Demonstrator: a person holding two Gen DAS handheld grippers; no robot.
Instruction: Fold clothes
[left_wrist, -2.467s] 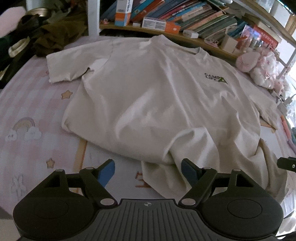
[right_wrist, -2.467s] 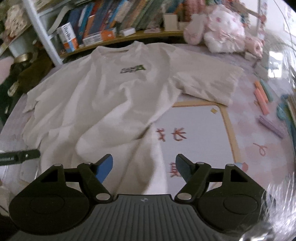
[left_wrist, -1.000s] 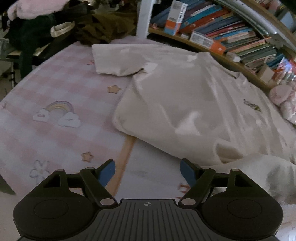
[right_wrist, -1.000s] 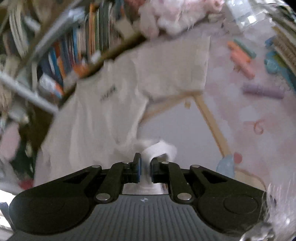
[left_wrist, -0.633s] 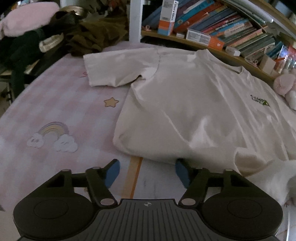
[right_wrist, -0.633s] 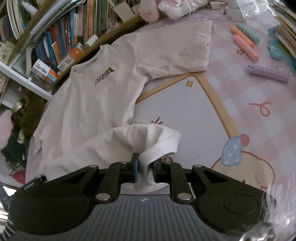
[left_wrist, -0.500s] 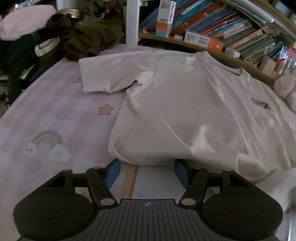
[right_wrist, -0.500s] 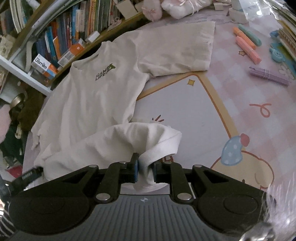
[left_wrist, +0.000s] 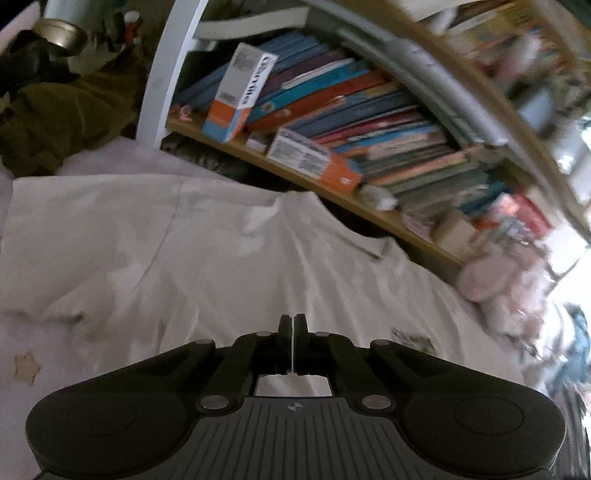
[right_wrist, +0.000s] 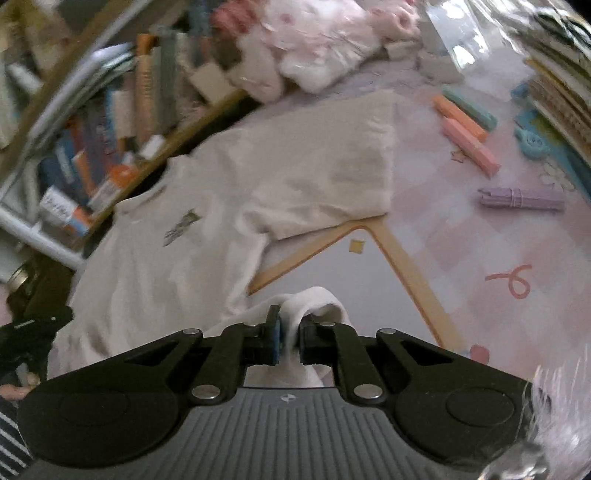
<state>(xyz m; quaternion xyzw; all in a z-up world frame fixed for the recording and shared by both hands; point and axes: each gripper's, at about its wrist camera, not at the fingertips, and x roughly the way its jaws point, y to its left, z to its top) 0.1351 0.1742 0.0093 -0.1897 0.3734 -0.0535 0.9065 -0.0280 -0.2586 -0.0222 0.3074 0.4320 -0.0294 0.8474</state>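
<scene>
Right gripper (right_wrist: 289, 334) pinching a bunched hem of the cream T-shirt (right_wrist: 155, 266). Left gripper (left_wrist: 292, 325) pressed together, probably on a thin fold of shirt. Shirt spread over the pink mat (right_wrist: 498, 258); bookshelf (left_wrist: 332, 122) beyond.

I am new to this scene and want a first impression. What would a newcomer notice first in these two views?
The cream T-shirt spread flat on the pink play mat fills both views. The right gripper pinches a lifted fold of its hem, and the left gripper is shut low over the cloth. Behind runs a crowded bookshelf.
</scene>
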